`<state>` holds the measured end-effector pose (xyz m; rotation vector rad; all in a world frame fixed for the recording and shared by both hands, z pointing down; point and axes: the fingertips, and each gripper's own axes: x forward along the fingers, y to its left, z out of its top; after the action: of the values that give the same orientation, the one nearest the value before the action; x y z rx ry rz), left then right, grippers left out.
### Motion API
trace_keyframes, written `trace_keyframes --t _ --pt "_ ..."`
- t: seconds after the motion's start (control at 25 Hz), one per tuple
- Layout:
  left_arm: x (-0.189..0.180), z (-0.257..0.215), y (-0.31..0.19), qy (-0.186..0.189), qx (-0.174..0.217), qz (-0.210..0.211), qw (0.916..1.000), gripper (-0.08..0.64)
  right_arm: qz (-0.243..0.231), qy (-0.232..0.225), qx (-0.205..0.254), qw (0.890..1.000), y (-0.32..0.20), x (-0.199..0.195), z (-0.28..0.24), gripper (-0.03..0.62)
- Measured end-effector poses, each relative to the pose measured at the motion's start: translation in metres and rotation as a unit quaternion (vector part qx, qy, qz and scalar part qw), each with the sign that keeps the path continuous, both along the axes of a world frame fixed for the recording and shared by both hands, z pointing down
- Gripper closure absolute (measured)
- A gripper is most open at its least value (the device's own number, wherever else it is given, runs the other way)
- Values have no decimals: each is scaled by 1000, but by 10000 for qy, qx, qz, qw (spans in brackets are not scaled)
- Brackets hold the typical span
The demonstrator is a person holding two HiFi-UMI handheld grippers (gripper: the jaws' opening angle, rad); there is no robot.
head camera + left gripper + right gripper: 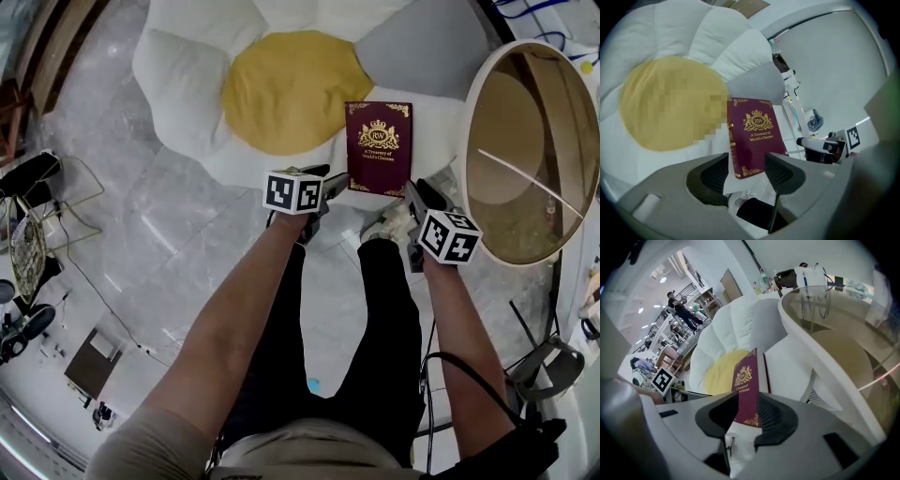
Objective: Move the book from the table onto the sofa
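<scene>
The maroon book (379, 148) with a gold crest lies flat, cover up, on a white petal of the flower-shaped sofa (187, 66), beside the sofa's yellow centre (281, 89). My left gripper (330, 183) is at the book's near left corner and my right gripper (417, 197) at its near right corner. In the left gripper view the book (754, 133) shows in the wide gap of the open left gripper (746, 161), its pads off it. In the right gripper view the book (746, 385) appears slanted in the gap of the right gripper (745, 411), with no pad visibly pressing it.
A round white table (469, 122) with a tan top stands close on the right, its rim (811, 343) beside the right gripper. Marble floor (169, 244) lies to the left, with cables and gear (28, 253) at the far left. People stand far off (677, 305).
</scene>
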<state>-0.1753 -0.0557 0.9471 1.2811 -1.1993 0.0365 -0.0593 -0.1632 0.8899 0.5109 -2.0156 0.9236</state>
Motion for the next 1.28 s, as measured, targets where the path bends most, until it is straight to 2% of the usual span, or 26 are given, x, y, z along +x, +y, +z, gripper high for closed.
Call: trace_keyframes --t 0.24,0.44,0.52,0.68,0.8,1.0,1.16,1.28 --pt "6 -88 32 32 205 652 9977 324 -335 -320 24 9989 34 2 -93 531" --pt "19 -178 49 158 752 1087 9911 331 -434 -728 -57 9964 63 6 -176 571" --pt "23 -215 54 133 960 1234 9876 365 -512 -904 -44 9946 76 6 -209 574" --pt "38 -291 65 61 1294 1521 9798 493 -911 -1233 152 9881 114 5 -278 574" --pt "56 -349 68 -19 1645 1873 9684 537 -1050 -1305 324 9853 138 13 -326 574" --pt "71 -439 82 -435 2072 2600 9421 551 -1132 -1434 720 9805 159 16 -401 578" --pt "74 -505 93 -541 2397 2789 9283 551 -1089 -1553 1075 9760 162 17 -455 578" --pt "75 -549 93 -721 2729 2987 9116 551 -1109 -1597 1395 9709 158 13 -490 578"
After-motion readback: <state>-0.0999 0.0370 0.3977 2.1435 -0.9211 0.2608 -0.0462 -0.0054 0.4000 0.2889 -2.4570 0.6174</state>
